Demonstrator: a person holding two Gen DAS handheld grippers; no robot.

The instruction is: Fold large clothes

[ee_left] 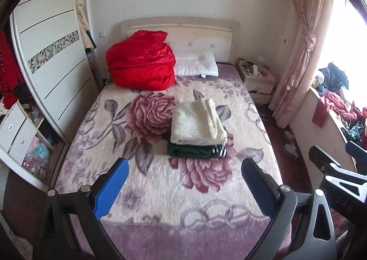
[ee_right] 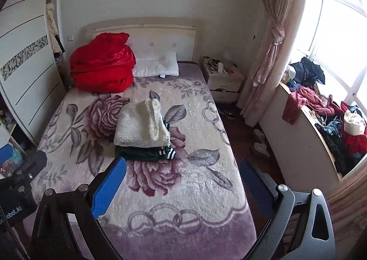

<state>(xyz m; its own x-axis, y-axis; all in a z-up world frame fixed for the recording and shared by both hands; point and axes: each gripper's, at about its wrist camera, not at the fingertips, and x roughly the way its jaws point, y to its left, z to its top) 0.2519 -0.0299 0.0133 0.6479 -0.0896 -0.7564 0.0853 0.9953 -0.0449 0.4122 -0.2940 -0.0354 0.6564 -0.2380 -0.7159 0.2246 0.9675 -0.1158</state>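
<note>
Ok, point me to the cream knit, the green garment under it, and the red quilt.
cream knit [ee_left: 196, 122], left wrist view, middle of top face
green garment [ee_left: 192, 151], left wrist view, front folded edge
red quilt [ee_right: 103, 65], right wrist view, middle of heap

Two folded garments in one stack, a cream knit sweater [ee_left: 197, 122] over a dark green garment [ee_left: 195, 151], one red quilt [ee_left: 142, 60], one white pillow [ee_left: 197, 64], one bed [ee_left: 160, 191], one nightstand [ee_left: 258, 82], one tied-back curtain [ee_left: 302, 53], two open grippers [ee_left: 184, 166] [ee_right: 183, 166]
</note>
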